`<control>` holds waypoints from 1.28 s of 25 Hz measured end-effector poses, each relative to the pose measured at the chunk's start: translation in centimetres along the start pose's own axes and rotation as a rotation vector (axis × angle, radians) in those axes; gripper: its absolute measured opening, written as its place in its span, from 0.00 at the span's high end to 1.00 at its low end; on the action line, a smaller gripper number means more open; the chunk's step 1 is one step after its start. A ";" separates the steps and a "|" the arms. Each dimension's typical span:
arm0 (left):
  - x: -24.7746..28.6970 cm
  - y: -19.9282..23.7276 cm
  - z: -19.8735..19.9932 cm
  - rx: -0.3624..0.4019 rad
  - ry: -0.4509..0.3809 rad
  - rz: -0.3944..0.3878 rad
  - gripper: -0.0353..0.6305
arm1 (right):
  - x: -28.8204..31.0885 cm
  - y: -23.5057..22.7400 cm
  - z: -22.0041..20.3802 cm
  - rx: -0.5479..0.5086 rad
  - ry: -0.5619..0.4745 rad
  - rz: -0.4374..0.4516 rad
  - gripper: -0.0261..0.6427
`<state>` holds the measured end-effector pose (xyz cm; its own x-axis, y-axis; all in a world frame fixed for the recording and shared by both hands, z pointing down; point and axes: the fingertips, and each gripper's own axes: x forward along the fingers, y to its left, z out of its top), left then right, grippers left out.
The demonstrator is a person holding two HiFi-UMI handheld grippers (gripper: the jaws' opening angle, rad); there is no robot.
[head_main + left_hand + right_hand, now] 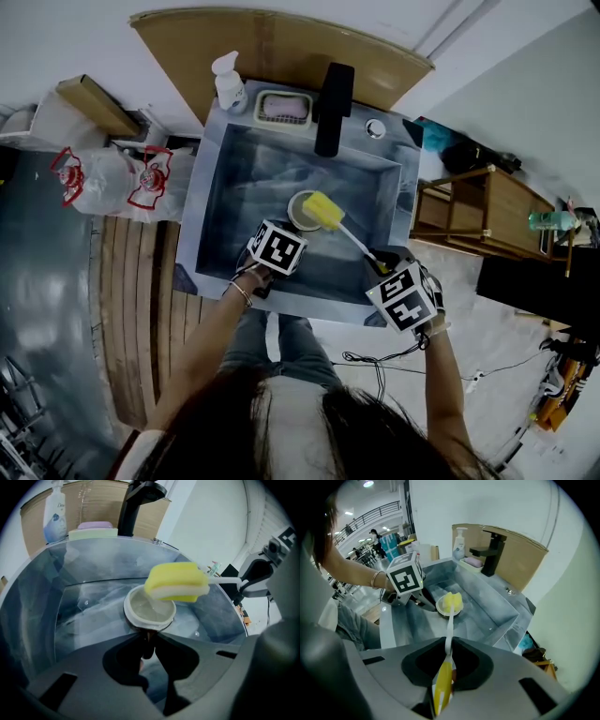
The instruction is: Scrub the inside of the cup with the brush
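A white cup [298, 208] lies tilted in the grey sink [225, 202], its mouth [149, 609] turned towards the left gripper's camera. My left gripper [288, 229] is shut on the cup's near edge, its jaws closed together there [147, 638]. The brush has a yellow sponge head [176, 581], a white shaft and a yellow grip [443, 686]. My right gripper [447, 660] is shut on that grip at the sink's front right corner [380, 265]. The sponge head [323, 210] sits over the cup's right rim; contact with the rim cannot be told.
A black faucet [333, 108] stands at the sink's back edge, with a soap bottle [229, 82] and a dish holding a pink sponge [284, 108] beside it. Plastic bags [122, 178] lie to the left, and a wooden shelf [487, 211] stands to the right.
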<state>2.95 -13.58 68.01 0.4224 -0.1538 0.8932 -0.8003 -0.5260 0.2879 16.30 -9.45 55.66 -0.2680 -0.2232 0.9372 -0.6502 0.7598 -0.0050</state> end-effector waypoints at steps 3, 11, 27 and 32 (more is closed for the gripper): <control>0.1 0.0 0.1 -0.008 -0.004 -0.009 0.83 | 0.3 0.7 0.3 -0.027 0.044 0.010 0.87; 0.0 -0.1 0.1 -0.024 -0.012 -0.028 0.83 | 1.1 1.4 2.2 -0.048 0.127 0.007 0.87; 0.1 -0.2 0.2 -0.041 -0.018 -0.053 0.83 | 2.6 0.6 6.2 -0.091 0.277 0.020 0.88; 0.1 -0.2 0.1 -0.044 -0.019 -0.059 0.83 | 3.1 -0.9 7.0 -0.072 0.294 0.010 0.88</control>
<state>3.23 -13.59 67.98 0.4768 -0.1397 0.8678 -0.7917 -0.4971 0.3550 11.04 -15.08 56.09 -0.0503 -0.0373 0.9980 -0.5939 0.8045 0.0001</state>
